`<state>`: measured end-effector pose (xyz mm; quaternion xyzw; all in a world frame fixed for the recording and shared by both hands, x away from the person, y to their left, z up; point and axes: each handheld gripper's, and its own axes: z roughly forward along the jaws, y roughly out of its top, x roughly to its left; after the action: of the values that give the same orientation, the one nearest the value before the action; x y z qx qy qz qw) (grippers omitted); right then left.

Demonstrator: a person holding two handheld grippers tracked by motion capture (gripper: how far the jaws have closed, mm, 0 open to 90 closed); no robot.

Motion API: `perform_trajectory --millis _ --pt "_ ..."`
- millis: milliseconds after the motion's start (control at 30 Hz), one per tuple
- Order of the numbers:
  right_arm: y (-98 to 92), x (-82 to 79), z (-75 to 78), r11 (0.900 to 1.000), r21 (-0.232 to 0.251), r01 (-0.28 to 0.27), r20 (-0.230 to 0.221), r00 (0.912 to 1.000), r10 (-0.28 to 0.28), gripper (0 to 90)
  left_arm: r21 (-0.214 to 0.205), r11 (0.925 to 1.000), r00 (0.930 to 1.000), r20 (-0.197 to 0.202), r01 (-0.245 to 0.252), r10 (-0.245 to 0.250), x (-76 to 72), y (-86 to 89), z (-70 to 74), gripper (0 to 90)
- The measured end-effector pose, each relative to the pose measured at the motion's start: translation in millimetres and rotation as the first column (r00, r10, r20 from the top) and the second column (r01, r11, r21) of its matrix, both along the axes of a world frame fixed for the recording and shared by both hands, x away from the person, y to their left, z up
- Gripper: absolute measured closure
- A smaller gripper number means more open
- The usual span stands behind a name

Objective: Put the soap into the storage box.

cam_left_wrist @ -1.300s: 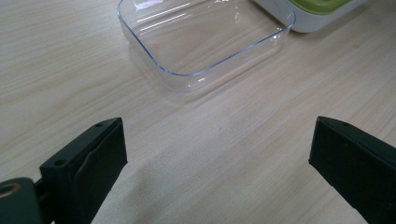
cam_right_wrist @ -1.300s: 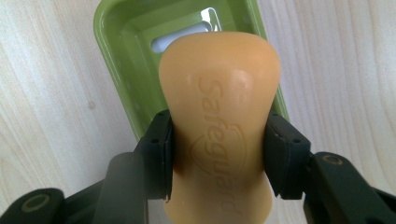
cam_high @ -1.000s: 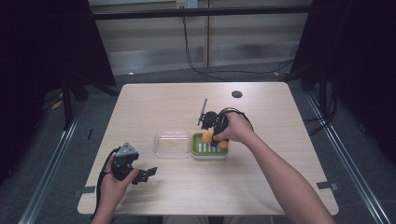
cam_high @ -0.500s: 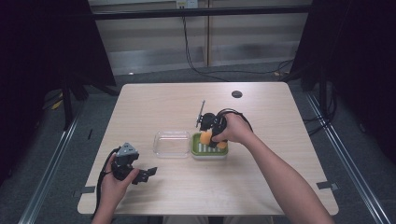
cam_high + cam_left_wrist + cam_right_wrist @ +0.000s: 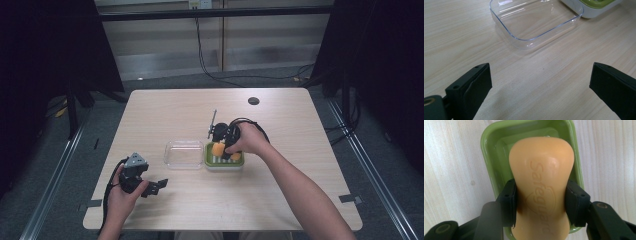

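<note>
One green soap dish (image 5: pixel 489 155) sits directly beyond the right tool (image 5: pixel 541 202), whose jaws are clenched on one orange soap bar (image 5: pixel 541 182) held above it. One clear lid (image 5: pixel 534 20), empty, lies ahead of the left tool (image 5: pixel 541 85), which is released above the worktop (image 5: pixel 300 125).

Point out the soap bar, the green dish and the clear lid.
soap bar (image 5: pixel 541 182), right gripper view, its embossed face.
green dish (image 5: pixel 489 150), right gripper view, its left rim.
clear lid (image 5: pixel 534 18), left gripper view, its flat middle.
</note>
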<state>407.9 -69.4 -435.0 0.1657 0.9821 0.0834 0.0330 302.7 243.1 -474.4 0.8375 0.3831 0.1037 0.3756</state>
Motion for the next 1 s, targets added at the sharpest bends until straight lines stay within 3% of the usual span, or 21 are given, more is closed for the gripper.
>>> perform_trajectory --millis 733,1000 --pt "4.4 0.8 -7.1 0.9984 -0.011 -0.055 0.022 0.9982 0.055 50.2 0.01 0.9999 1.0 -0.002 -0.001 0.001 -0.2 2.0 -0.1 4.0" --pt "4.9 1.5 -10.4 0.9969 -0.02 -0.076 0.028 0.9967 0.076 50.2 -0.004 0.9999 0.9999 0.003 -0.011 0.011 0.1 2.7 -1.4 3.9"
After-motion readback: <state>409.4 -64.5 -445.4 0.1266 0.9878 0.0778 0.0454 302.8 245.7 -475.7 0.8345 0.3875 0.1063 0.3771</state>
